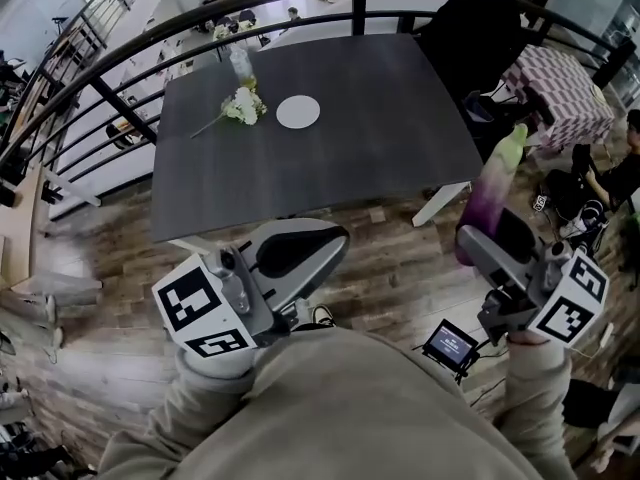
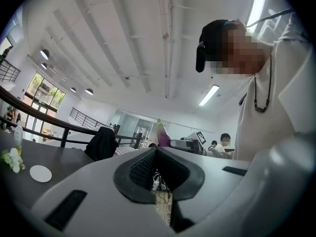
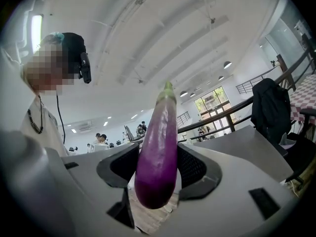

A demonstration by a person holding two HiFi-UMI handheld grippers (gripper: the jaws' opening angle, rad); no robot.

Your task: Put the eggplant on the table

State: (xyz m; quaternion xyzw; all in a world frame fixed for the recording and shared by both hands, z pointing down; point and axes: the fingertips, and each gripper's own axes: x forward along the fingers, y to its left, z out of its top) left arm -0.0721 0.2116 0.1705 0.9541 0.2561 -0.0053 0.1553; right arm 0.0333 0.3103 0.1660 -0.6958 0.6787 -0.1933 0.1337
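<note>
A long purple eggplant (image 3: 158, 152) with a green stem end stands upright between the pads of my right gripper (image 3: 156, 168), which is shut on its lower part. In the head view the eggplant (image 1: 489, 193) rises from the right gripper (image 1: 476, 246) at the right, over the wooden floor, just off the near right corner of the dark grey table (image 1: 380, 138). My left gripper (image 1: 336, 241) is in front of the table's near edge. Its jaws (image 2: 157, 148) are shut, tips touching, with nothing between them. The eggplant (image 2: 163, 135) shows beyond them.
On the table's far left lie a white plate (image 1: 298, 112), a bunch of white flowers (image 1: 241, 106) and a clear bottle (image 1: 241, 65). A black jacket (image 1: 472, 30) hangs at the far right corner before a black railing (image 1: 120, 63). A checked cloth (image 1: 565, 93) and a small screen (image 1: 451, 344) are at the right.
</note>
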